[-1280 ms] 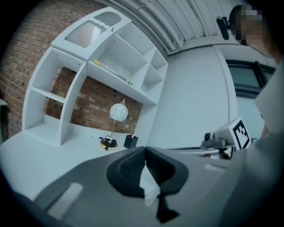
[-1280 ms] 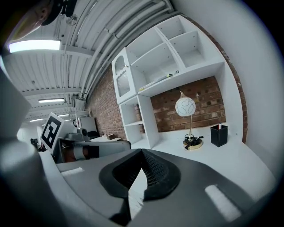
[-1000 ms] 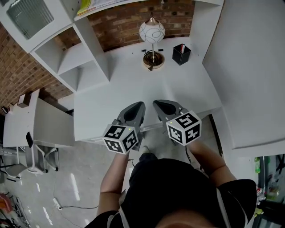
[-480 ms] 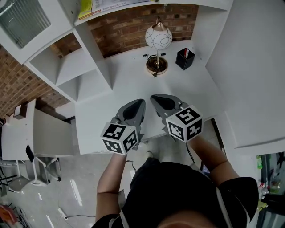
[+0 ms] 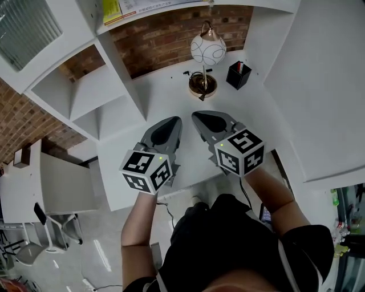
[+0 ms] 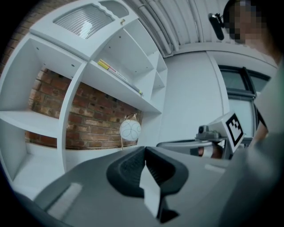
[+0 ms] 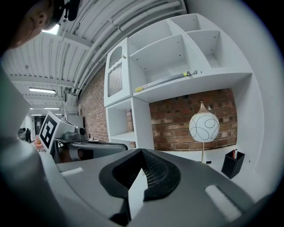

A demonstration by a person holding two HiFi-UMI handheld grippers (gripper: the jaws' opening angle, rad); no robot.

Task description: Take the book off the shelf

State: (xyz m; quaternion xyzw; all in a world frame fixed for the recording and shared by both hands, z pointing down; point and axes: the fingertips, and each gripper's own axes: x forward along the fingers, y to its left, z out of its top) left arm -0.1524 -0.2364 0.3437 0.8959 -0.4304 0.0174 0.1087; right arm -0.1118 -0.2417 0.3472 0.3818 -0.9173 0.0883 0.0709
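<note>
The book (image 5: 121, 8) lies flat on the upper shelf above the brick wall, with a yellow and white edge showing. It also shows as a thin strip on that shelf in the left gripper view (image 6: 118, 73) and the right gripper view (image 7: 165, 80). My left gripper (image 5: 173, 121) and right gripper (image 5: 198, 116) hang side by side over the white desk (image 5: 149, 102), both shut with nothing between the jaws. In each gripper view the pads meet, at the left gripper (image 6: 144, 149) and the right gripper (image 7: 142, 151). Both are well below and short of the book.
A globe lamp (image 5: 207, 48) on a brass base and a black pen holder (image 5: 238, 74) stand at the back of the desk. White open shelf compartments (image 5: 85, 85) rise at the left. A white panel (image 5: 319, 85) bounds the right side.
Both grippers have advanced over the desk toward the lamp and shelf, still shut. The head view has shifted forward with them.
</note>
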